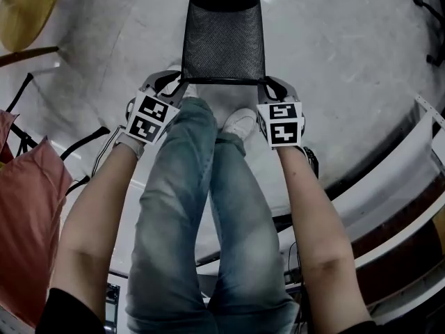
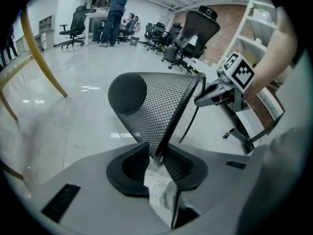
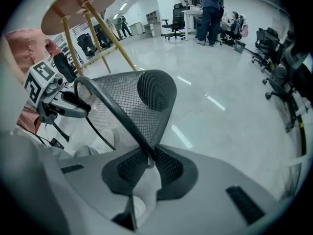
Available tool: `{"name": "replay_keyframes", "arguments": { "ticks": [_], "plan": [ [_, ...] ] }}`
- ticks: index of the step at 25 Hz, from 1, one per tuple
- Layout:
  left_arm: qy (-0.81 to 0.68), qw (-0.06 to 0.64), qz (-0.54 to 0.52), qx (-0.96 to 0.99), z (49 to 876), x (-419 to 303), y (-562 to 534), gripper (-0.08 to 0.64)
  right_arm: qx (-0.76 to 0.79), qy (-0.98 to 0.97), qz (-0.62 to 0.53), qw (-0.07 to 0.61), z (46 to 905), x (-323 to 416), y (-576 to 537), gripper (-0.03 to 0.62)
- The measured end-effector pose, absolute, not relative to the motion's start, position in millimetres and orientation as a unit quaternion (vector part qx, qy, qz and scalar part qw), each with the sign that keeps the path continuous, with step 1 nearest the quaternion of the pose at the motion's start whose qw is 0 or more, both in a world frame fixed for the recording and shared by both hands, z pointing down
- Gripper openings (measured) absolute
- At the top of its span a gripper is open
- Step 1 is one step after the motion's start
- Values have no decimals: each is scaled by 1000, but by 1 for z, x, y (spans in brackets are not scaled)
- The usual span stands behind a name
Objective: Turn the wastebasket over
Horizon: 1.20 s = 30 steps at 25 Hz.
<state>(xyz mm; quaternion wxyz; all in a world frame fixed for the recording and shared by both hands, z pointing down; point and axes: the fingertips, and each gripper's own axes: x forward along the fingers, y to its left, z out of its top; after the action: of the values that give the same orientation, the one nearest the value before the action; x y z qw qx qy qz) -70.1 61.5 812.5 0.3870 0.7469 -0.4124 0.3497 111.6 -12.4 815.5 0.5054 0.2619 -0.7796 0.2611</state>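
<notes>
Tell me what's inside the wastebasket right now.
Through the mesh of the wastebasket nothing shows; it looks empty. No view looks into its mouth, so small items against the base could hide.

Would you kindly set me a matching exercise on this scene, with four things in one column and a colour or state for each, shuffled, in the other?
Things:
1. wastebasket
2. right gripper
3. shoe
4. cloth

Colour or state:
A. pink
B. white
C. shut on the wastebasket's rim
D. black mesh

Pairs: 1-D, 2-C, 3-B, 4-A
</notes>
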Motion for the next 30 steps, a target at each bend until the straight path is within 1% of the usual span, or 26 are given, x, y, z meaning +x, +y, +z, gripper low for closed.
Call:
{"name": "replay_keyframes", "arguments": {
  "ticks": [4, 10, 13, 18, 23, 27, 30],
  "plan": [
    [-399, 386, 364, 748, 838, -56, 86, 94, 236, -788, 235, 517, 836, 121, 2, 58],
    [-402, 409, 360, 736, 869, -42, 110, 94, 189, -793, 192, 547, 862, 133, 21, 65],
    [-403, 427, 353, 729, 878, -39, 115, 95, 177, -793, 184, 554, 868, 136, 24, 69],
    [-398, 428, 360, 727, 887, -38, 122, 97, 156, -789, 169, 570, 877, 137, 34, 69],
    [-406, 434, 343, 728, 890, -40, 121, 101, 157, -786, 167, 574, 880, 137, 34, 69],
    [-404, 477, 346, 700, 888, -44, 135, 109, 131, -766, 183, 602, 883, 146, 42, 91],
    [-406, 514, 345, 672, 871, -44, 154, 109, 99, -759, 173, 620, 868, 156, 42, 119]
  ]
}}
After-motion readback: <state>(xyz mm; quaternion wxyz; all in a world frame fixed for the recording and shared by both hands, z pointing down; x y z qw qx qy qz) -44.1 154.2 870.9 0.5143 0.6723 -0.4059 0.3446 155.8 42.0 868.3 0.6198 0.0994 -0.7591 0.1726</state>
